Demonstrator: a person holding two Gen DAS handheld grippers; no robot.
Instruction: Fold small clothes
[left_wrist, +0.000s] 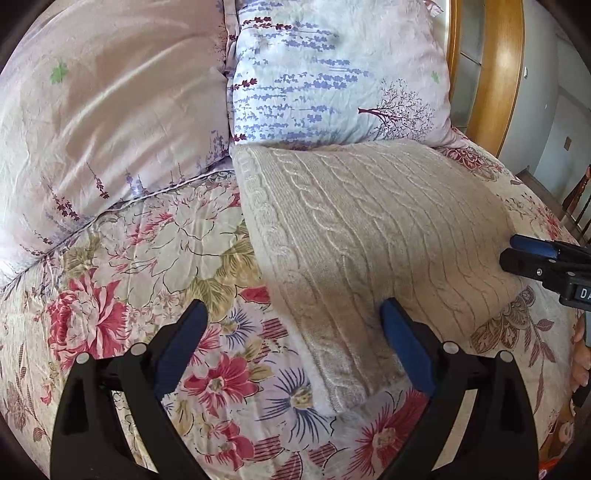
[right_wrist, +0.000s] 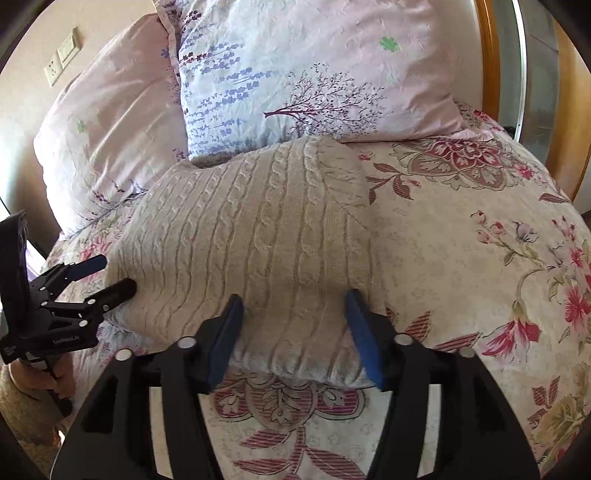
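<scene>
A cream cable-knit sweater (left_wrist: 369, 236) lies folded into a rectangle on the floral bedspread (left_wrist: 155, 258); it also shows in the right wrist view (right_wrist: 258, 236). My left gripper (left_wrist: 293, 314) is open, its jaws wide apart over the sweater's near left edge, holding nothing. My right gripper (right_wrist: 293, 302) is open, its jaws straddling the sweater's near edge, holding nothing. The left gripper shows in the right wrist view (right_wrist: 114, 273) at the sweater's left side. The right gripper shows in the left wrist view (left_wrist: 513, 251) at the sweater's right side.
Two pale pillows with lavender print (left_wrist: 332, 74) (left_wrist: 103, 110) lean at the head of the bed, just behind the sweater. A wooden headboard (left_wrist: 506, 70) rises at the right. A wall with sockets (right_wrist: 62, 55) is at the left.
</scene>
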